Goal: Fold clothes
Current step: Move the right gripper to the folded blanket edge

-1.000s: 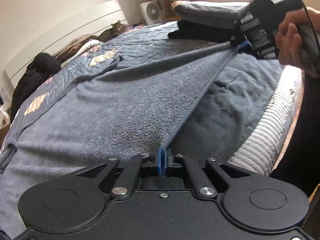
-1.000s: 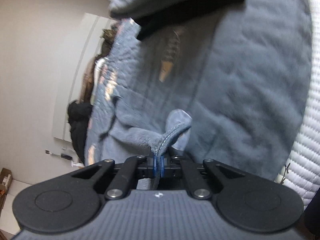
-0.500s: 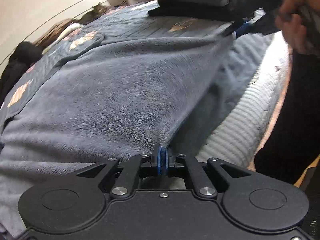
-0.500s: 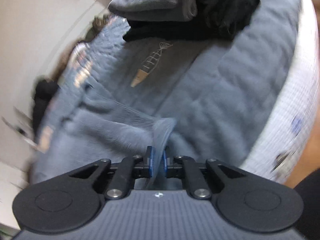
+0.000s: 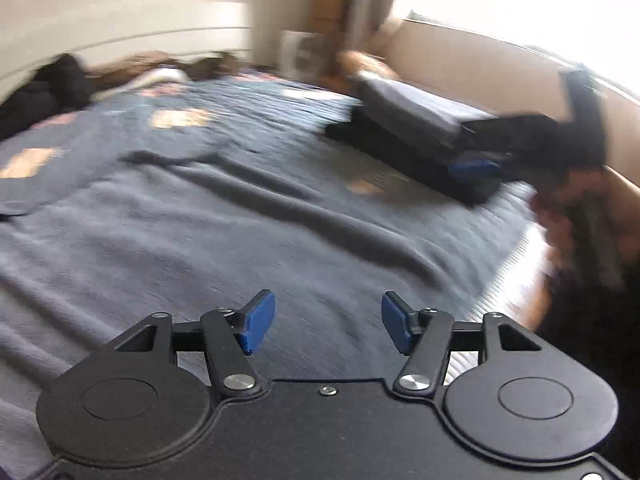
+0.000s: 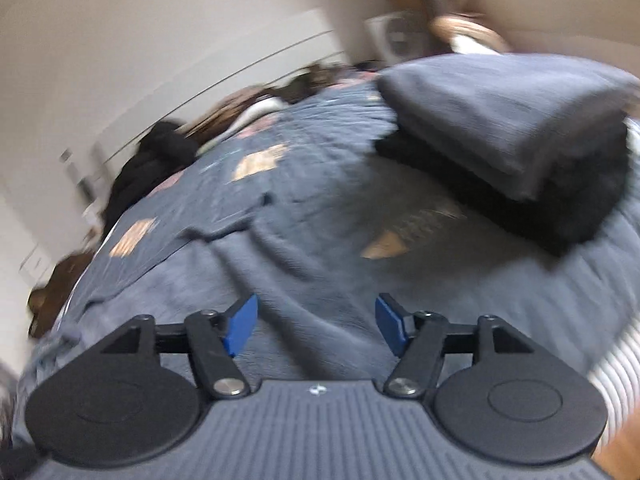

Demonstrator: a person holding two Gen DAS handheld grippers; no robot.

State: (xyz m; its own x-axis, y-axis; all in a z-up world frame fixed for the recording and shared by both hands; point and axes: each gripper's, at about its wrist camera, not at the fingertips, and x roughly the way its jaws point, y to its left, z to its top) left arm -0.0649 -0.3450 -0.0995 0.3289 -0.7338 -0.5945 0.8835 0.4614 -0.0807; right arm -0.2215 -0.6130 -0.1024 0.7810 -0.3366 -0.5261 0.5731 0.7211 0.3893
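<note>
From your left wrist camera, your left gripper (image 5: 328,326) has its blue pads apart and its jaws are opening, with nothing between them. The grey fleece garment (image 5: 224,240) lies spread and rumpled on the patterned bedspread (image 5: 256,112), filling the frame from nine o'clock through the centre to about four o'clock. At two o'clock sits the folded stack (image 5: 416,120), grey piece on top of black ones. Your right gripper (image 5: 476,168) shows blurred at three o'clock, near the stack's near end, with your right hand (image 5: 560,216) behind it. A dark heap of clothes (image 5: 48,88) lies at ten o'clock by the wall.

From your right wrist camera, your right gripper (image 6: 316,326) is likewise released, jaws opening, with nothing caught between the pads. The grey fleece garment (image 6: 288,280) lies below them, wrinkled, running from eight o'clock to the centre. The folded stack (image 6: 512,128) sits at two o'clock. The dark heap of clothes (image 6: 156,160) lies at ten o'clock.
</note>
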